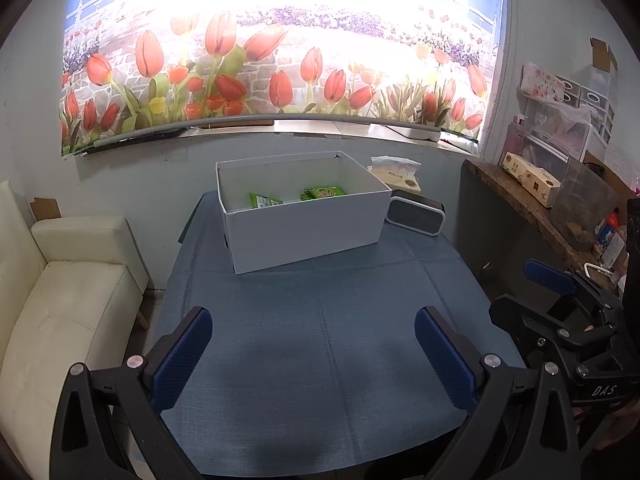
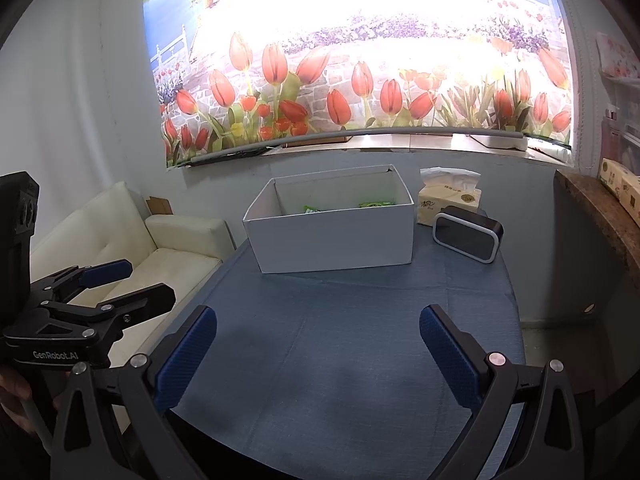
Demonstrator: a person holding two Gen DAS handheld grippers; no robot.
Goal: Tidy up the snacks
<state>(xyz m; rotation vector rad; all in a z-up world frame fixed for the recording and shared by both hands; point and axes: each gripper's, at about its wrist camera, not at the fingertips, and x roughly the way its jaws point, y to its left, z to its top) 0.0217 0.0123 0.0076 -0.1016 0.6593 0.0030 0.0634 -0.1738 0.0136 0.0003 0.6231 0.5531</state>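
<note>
A white open box [image 1: 304,232] stands at the far side of the blue-clothed table [image 1: 320,340]; it also shows in the right wrist view [image 2: 332,236]. Green snack packets [image 1: 322,192] lie inside it, and their tops show over the rim in the right wrist view [image 2: 374,204]. My left gripper [image 1: 314,332] is open and empty above the near part of the table. My right gripper [image 2: 318,334] is open and empty beside it. The right gripper shows at the right edge of the left wrist view [image 1: 560,300]. The left gripper shows at the left of the right wrist view [image 2: 120,284].
A tissue box [image 2: 448,200] and a black speaker [image 2: 466,236] sit right of the white box. A cream sofa [image 1: 60,312] stands left of the table. A wooden shelf [image 1: 532,208] with boxes and containers is on the right. A tulip blind covers the window.
</note>
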